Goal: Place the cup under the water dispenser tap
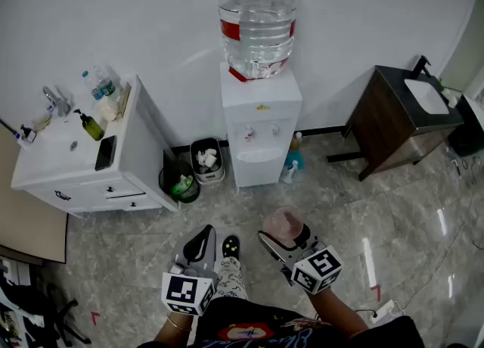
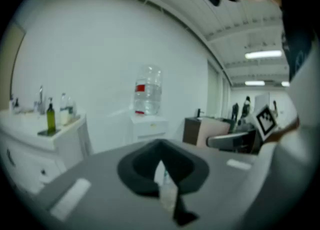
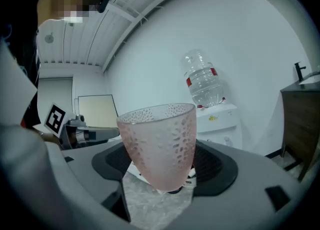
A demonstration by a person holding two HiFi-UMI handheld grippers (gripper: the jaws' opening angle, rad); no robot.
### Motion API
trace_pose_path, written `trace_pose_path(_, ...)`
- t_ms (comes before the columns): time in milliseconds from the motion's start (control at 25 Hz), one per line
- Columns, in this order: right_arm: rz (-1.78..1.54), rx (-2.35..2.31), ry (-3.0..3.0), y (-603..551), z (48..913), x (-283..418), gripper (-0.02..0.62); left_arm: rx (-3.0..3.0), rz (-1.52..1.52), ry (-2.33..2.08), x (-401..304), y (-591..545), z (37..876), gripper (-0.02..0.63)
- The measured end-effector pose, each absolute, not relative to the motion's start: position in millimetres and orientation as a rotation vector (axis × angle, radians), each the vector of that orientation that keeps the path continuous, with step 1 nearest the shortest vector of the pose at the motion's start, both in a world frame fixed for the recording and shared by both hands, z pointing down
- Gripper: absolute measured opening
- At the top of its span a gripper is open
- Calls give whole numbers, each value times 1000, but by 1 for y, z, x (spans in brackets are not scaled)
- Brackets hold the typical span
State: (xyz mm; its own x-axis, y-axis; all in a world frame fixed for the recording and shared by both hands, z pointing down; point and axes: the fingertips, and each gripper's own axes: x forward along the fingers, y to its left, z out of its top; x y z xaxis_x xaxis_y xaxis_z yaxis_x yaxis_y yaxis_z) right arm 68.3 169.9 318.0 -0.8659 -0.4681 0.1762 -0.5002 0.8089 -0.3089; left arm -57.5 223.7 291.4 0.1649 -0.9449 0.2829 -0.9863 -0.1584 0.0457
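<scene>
A pink textured cup [image 1: 283, 224] sits upright between the jaws of my right gripper [image 1: 285, 237], which is shut on it low in the head view. In the right gripper view the cup [image 3: 160, 144] fills the middle, the pads pressing on its lower sides. The white water dispenser [image 1: 259, 131] with its big clear bottle [image 1: 257, 17] stands against the far wall, well ahead of both grippers; its taps [image 1: 249, 134] sit above a recess. The dispenser [image 3: 216, 120] also shows behind the cup. My left gripper [image 1: 203, 239] is shut and holds nothing, its pads [image 2: 150, 166] together.
A white sink cabinet [image 1: 83, 150] with bottles stands at the left. Two waste bins [image 1: 181, 180] sit between it and the dispenser. Cleaning bottles [image 1: 292, 163] stand at the dispenser's right foot. A dark cabinet with a basin [image 1: 401, 123] is at the right. The floor is marble tile.
</scene>
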Motion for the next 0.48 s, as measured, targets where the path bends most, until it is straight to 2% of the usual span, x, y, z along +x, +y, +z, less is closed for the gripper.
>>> trace_pose_path(240,526,942,-2763,-15,391,-22,344,2317,291,-1764,-119,43,337,-9)
trace_pose_path(480,402,969,-2780,-120,514,-73,344,2147,253,-1785,-166,-60,451,-9)
